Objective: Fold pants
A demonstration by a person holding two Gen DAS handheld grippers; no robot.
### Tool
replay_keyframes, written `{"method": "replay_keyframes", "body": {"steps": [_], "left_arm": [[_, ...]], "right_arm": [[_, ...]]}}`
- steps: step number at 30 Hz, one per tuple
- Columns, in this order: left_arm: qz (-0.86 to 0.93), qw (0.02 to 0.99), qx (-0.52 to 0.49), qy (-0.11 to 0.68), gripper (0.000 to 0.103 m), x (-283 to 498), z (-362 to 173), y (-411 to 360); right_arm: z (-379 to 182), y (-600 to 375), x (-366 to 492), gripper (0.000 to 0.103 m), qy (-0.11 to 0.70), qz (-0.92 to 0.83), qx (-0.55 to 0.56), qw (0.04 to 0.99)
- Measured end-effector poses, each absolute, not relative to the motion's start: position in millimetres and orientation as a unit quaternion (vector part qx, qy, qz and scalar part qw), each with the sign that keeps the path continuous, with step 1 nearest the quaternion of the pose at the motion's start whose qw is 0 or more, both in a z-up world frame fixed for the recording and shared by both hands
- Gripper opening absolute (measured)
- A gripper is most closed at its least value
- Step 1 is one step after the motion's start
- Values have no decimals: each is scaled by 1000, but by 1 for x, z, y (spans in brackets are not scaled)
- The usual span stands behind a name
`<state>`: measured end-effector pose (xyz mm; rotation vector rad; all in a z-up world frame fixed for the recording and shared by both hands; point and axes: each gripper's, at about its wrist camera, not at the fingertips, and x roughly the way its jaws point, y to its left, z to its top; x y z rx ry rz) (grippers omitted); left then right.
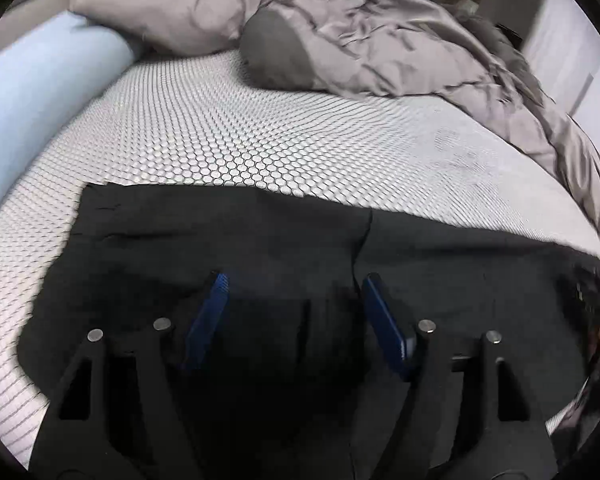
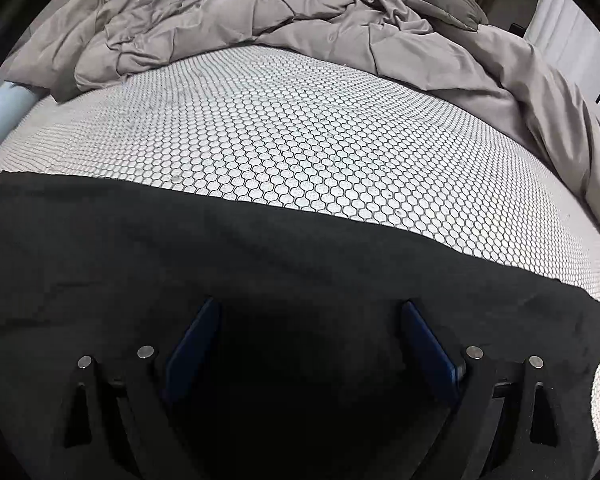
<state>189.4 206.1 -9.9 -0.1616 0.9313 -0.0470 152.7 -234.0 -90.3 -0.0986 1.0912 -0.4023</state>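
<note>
Honeycomb-printed mattress cover (image 2: 300,128) fills the scene, with a rumpled grey duvet (image 1: 380,40) heaped along its far side and a pale blue bolster (image 1: 40,92) at the left edge. Spread flat on the near part of the bed are the black pants (image 1: 228,236), their long axis running side to side across both views and their far edge lying straight against the white pattern. A seam or fold line (image 1: 362,240) runs toward me just ahead of my left gripper (image 1: 294,284). Both tools point down over the cloth: my left gripper stands spread with nothing between its blue pads, and my right gripper (image 2: 310,308) stands spread wider, also grasping nothing. I judge the right one nearer the pants' right-hand end. No brand, label or writing is readable anywhere.
</note>
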Motion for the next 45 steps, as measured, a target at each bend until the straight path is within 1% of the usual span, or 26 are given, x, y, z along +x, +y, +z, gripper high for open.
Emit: {"method": "replay_keyframes", "body": {"steps": [2,3,5,6,8,10,12,13,14,15,17,19,22,23,24,26,28,29,32,33,35,38,41,43,45], "left_arm": [[-38,895,-48,442,68,170,-3,196],[-40,897,-41,439,68,161,1,194],[-47,899,-58,432,68,146,4,202],[-60,897,-90,429,68,142,5,211],[-45,897,-112,426,68,145,2,222],[-8,891,-88,446,66,164,-14,232],[20,875,-71,478,44,173,-37,241],[20,876,-80,476,41,172,-40,247],[22,878,-97,469,28,169,-39,257],[36,877,-98,469,11,169,-37,263],[77,878,-88,463,4,163,-32,275],[79,877,-104,462,4,150,-26,283],[44,893,-85,440,5,119,-5,265],[13,897,-87,433,8,111,-1,256],[-26,898,-82,432,16,104,-1,242],[-47,892,-66,444,28,102,-11,227],[-23,878,-50,475,27,107,-32,228],[-17,878,-68,474,27,106,-37,238],[27,883,-91,461,23,101,-31,267],[41,884,-99,454,21,97,-27,277],[32,887,-112,446,21,97,-17,280],[-5,894,-79,441,23,124,-6,260],[-46,875,-69,476,24,181,-18,240],[-27,863,-37,502,24,218,-36,240],[-15,863,-66,500,23,232,-40,263]], "right_arm": [[-84,-223,151,93,509,-173,-53,841],[-82,-215,148,93,493,-148,-68,855],[-79,-196,145,93,487,-114,-80,862],[-75,-184,136,93,485,-106,-89,863],[-79,-171,137,93,488,-87,-100,863],[-87,-168,140,93,499,-83,-107,856],[-96,-163,141,93,510,-84,-115,848],[-99,-164,141,93,516,-85,-118,844],[-99,-166,141,93,518,-87,-120,843],[-99,-165,138,93,519,-90,-121,841],[-98,-177,134,93,519,-113,-124,838],[-97,-192,129,94,517,-136,-115,837],[-88,-200,118,94,514,-137,-94,842],[-84,-196,113,94,509,-125,-91,846],[-80,-191,110,94,506,-113,-89,850],[-73,-171,104,94,494,-72,-84,862],[-73,-149,99,94,494,-31,-93,864],[-77,-141,96,94,499,-24,-109,859],[-95,-147,82,94,519,-55,-160,838],[-95,-159,76,94,518,-71,-156,838],[-89,-189,62,94,516,-115,-132,839],[-80,-222,43,94,506,-149,-106,843],[-71,-229,36,94,492,-144,-84,854],[-70,-223,37,94,486,-135,-94,858],[-73,-218,39,94,488,-127,-105,857]]}}
